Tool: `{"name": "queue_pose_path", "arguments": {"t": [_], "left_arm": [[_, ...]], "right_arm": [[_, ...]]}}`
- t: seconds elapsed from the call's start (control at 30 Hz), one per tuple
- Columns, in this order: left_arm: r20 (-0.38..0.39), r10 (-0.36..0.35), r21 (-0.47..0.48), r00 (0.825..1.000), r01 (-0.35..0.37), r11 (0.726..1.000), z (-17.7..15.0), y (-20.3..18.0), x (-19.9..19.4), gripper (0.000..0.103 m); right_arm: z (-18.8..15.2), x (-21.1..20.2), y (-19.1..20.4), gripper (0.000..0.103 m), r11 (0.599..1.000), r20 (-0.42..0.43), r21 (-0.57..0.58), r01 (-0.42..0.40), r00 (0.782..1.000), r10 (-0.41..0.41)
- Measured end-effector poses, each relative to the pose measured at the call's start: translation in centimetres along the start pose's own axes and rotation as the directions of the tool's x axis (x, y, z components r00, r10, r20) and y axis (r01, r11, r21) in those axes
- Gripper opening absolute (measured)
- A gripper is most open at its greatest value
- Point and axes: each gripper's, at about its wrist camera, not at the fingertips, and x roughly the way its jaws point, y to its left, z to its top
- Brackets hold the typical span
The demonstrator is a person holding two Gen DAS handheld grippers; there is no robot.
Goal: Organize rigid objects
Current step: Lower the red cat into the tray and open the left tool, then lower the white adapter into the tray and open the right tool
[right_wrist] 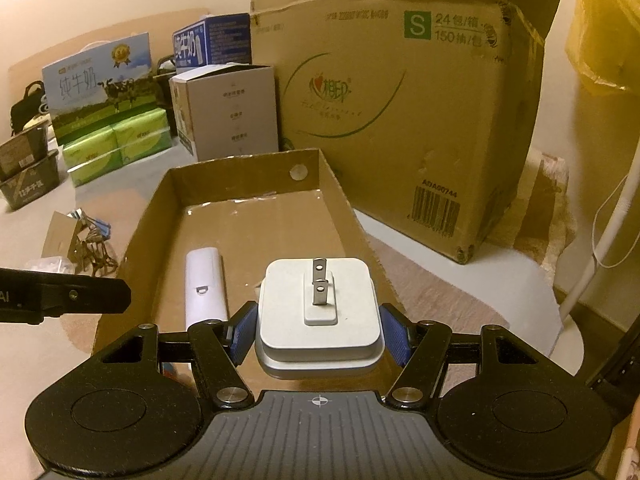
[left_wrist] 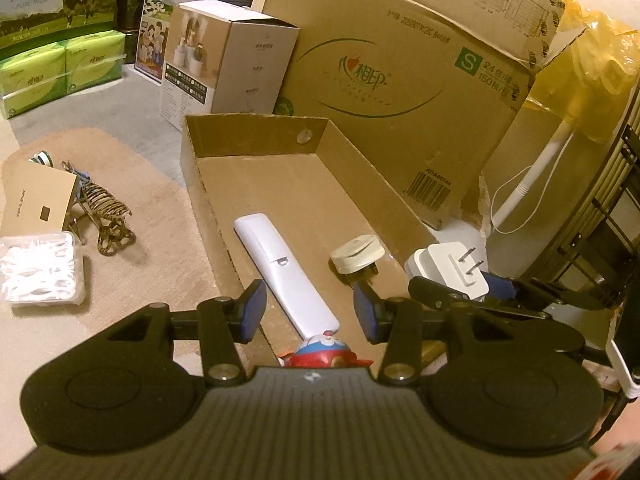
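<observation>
left gripper, seen through its own camera, hangs over the near end of the shallow cardboard tray with its blue pads parted and nothing pinched between them. a white remote lies in the tray just past the tips, running from about eleven o'clock down to five. a round cream plug sits at one o'clock of it, and a red and blue toy peeks up at six. out at nine o'clock, a wire figure and a clear box of white picks wait on the rug, not yet sorted.

from the right camera, the right gripper clamps a white charger by its sides, prongs up, held above the tray's near right corner. i'd say roughly half is done: three pieces are in the tray, the charger is about to join them, and the rug items are left.
</observation>
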Motion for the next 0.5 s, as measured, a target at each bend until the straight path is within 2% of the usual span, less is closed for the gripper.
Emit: {"name": "queue_pose_path", "arguments": {"t": [0.5], "left_arm": [[0.002,0.019,-0.020,1.000,-0.019,1.000,-0.2,1.1,-0.3,0.043]], "right_arm": [[0.0,0.5,0.3,0.065,1.000,-0.020,0.010,-0.013,1.000,0.013]]}}
